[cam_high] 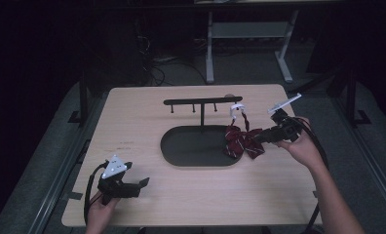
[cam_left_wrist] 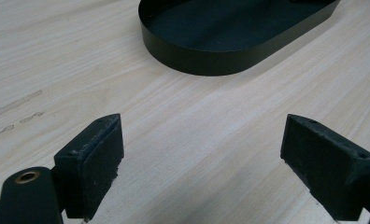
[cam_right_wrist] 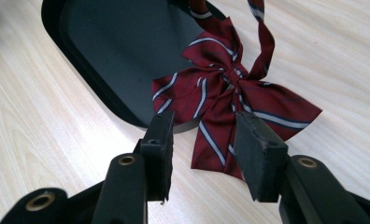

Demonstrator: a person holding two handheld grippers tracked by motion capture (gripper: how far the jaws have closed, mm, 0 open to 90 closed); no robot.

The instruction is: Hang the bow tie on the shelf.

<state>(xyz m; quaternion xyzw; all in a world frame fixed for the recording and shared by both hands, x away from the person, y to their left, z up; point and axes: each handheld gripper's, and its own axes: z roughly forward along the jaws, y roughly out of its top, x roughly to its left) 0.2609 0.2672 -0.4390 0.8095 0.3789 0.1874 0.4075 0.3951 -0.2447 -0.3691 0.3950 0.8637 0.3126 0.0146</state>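
A dark red bow tie (cam_high: 242, 139) with pale stripes hangs by its strap from a white clip (cam_high: 236, 107) at the right end of the black rack's bar (cam_high: 202, 102). The bow (cam_right_wrist: 230, 88) lies across the right rim of the black oval tray (cam_high: 181, 156), partly on the table. My right gripper (cam_high: 259, 138) comes in from the right. In the right gripper view it (cam_right_wrist: 204, 149) is open, with the bow's lower tail between the pads (cam_right_wrist: 255, 149) but not pinched. My left gripper (cam_high: 141, 184) rests at the front left, open (cam_left_wrist: 202, 163) over bare wood.
The tray's wall (cam_left_wrist: 197, 60) stands a short way ahead of the left gripper. The rack's post rises from the tray's back, with small pegs under the bar. The wooden table (cam_high: 147, 117) ends close behind the rack; a white desk frame (cam_high: 209, 48) stands beyond it.
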